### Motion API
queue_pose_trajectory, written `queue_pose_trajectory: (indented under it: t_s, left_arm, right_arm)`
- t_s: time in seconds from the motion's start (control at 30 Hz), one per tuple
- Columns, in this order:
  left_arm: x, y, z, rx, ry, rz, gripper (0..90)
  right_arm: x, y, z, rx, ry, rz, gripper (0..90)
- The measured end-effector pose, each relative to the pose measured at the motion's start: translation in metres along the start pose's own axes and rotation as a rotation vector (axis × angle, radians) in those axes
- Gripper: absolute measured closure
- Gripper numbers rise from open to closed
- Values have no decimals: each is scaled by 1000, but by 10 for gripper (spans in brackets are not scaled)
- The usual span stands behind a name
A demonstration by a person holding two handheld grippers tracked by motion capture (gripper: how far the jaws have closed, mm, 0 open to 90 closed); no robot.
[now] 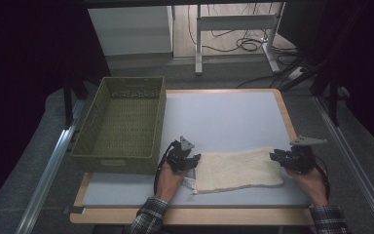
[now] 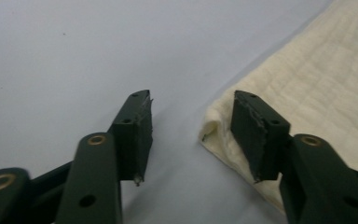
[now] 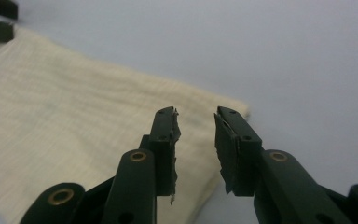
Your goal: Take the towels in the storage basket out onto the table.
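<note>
While its jaws stand apart with bare table between them, the left gripper [image 1: 191, 161] sits at the left end of the folded cream cloth [image 1: 238, 169], low in the frame's centre. At the cloth's right end, the right gripper [image 1: 278, 157] gapes narrowly, gripping nothing. Farther left stands a green basket [image 1: 121, 122].

Cream cloth [image 1: 237, 169]; olive-green woven basket [image 1: 121, 125]; pale grey table [image 1: 224, 117]; plaid sleeve [image 1: 148, 217].
</note>
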State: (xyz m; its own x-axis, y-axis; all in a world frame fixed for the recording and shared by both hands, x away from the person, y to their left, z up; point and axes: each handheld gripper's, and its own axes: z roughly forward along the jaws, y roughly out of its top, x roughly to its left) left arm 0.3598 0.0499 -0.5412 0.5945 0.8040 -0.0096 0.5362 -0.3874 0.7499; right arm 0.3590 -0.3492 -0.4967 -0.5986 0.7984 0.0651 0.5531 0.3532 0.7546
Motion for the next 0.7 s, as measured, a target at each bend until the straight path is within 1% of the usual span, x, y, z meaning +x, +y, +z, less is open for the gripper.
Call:
queue_pose_trajectory:
  t_s: [0.03, 0.07, 0.1, 0.17, 0.27, 0.33, 0.4, 0.43, 0.53, 0.63, 0.7]
  left_arm:
    - [2, 0, 1, 5, -7, -21, 431]
    - [5, 0, 2, 1, -21, -59, 407]
    - [6, 0, 2, 3, -32, -70, 395]
    - [4, 0, 2, 1, -16, -56, 395]
    - [5, 0, 3, -1, -20, -63, 392]
    - [5, -1, 3, -1, -22, -65, 392]
    - [5, -1, 3, -1, -25, -68, 392]
    - [6, -1, 3, -1, -27, -69, 392]
    - [6, -1, 3, 2, -30, -68, 392]
    - [6, -1, 3, 1, -31, -71, 391]
    - [6, -1, 3, 1, -32, -71, 391]
  right_arm:
    - [3, -2, 0, 4, 2, -4, 678]
    - [6, -4, 1, 8, 9, -4, 673]
    - [8, -6, 1, 10, 20, -5, 667]
    - [14, -10, 1, 17, 29, -8, 651]
    - [22, -13, 1, 24, 56, -7, 612]
    - [29, -14, 1, 28, 69, -14, 586]
    - [38, -13, 1, 29, 93, -18, 566]
    - [41, -13, 1, 27, 100, -26, 559]
    - [56, -10, 3, 21, 131, -47, 543]
    - [69, -7, 7, 19, 151, -73, 528]
    - [80, -4, 11, 21, 178, -93, 524]
